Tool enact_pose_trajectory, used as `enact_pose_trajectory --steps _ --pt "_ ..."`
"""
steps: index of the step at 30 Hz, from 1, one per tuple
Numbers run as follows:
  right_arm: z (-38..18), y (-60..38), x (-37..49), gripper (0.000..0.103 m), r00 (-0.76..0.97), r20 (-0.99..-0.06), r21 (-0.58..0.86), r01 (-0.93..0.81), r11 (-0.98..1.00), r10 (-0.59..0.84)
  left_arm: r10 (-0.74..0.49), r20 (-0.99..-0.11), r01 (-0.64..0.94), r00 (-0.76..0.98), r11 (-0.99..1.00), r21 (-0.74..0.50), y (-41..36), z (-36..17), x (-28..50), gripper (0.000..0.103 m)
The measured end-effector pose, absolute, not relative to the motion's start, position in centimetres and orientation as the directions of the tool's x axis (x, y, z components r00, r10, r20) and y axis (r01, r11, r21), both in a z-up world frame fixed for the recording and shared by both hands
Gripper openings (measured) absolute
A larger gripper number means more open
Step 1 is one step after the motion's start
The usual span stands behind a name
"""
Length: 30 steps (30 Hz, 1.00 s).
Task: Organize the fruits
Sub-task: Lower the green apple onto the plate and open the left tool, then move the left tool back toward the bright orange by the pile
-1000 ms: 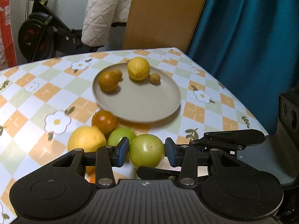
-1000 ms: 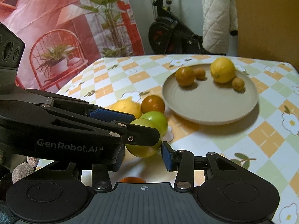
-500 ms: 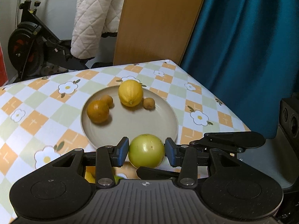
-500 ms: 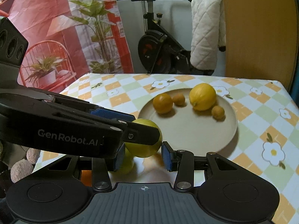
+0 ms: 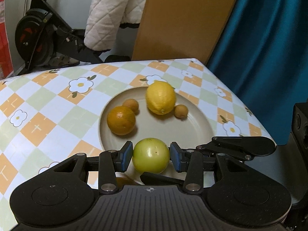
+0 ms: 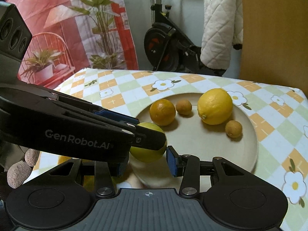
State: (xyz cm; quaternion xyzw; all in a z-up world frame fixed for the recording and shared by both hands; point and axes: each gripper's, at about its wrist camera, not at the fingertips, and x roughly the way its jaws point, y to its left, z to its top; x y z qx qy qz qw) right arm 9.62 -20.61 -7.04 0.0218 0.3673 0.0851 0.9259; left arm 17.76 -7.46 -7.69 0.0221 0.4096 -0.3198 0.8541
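Observation:
My left gripper (image 5: 151, 156) is shut on a round green fruit (image 5: 151, 155), its blue pads pressing both sides. The fruit hangs over the near rim of a beige plate (image 5: 173, 132). On the plate lie an orange (image 5: 121, 120), a lemon (image 5: 160, 97) and two small brown fruits (image 5: 130, 105) (image 5: 181, 111). In the right wrist view my right gripper (image 6: 146, 163) stands open just below and behind the green fruit (image 6: 148, 154), with nothing between its pads. The left gripper's fingers (image 6: 86, 132) cross over its left finger. The same plate (image 6: 202, 140), orange (image 6: 162, 112) and lemon (image 6: 215, 106) show there.
The checked flower tablecloth (image 5: 48, 104) ends at an edge on the right, by a teal curtain (image 5: 259, 57). Behind the table stand an exercise bike (image 5: 38, 38), a white quilted jacket (image 5: 113, 13) and a brown board (image 5: 182, 19). Gloved fingertips (image 6: 19, 173) show at the lower left.
Both grippers have moved forward together, carrying the green fruit from the pile of loose fruit to the plate's near rim. The loose fruits have dropped out of sight.

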Motion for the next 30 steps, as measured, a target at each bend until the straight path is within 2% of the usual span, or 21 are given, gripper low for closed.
enact_pose_trajectory --steps 20,30 --pt "-7.8 -20.0 12.1 0.039 0.715 -0.681 0.089 -0.131 0.987 0.156 -0.480 -0.723 0.514 0.497 0.834 -0.200 -7.3 -8.7 19.5 0.044" --pt "-6.0 -20.1 10.3 0.040 0.752 -0.648 0.089 -0.084 0.992 0.122 -0.487 -0.674 0.506 0.555 0.841 -0.191 -5.8 -5.7 17.7 0.044"
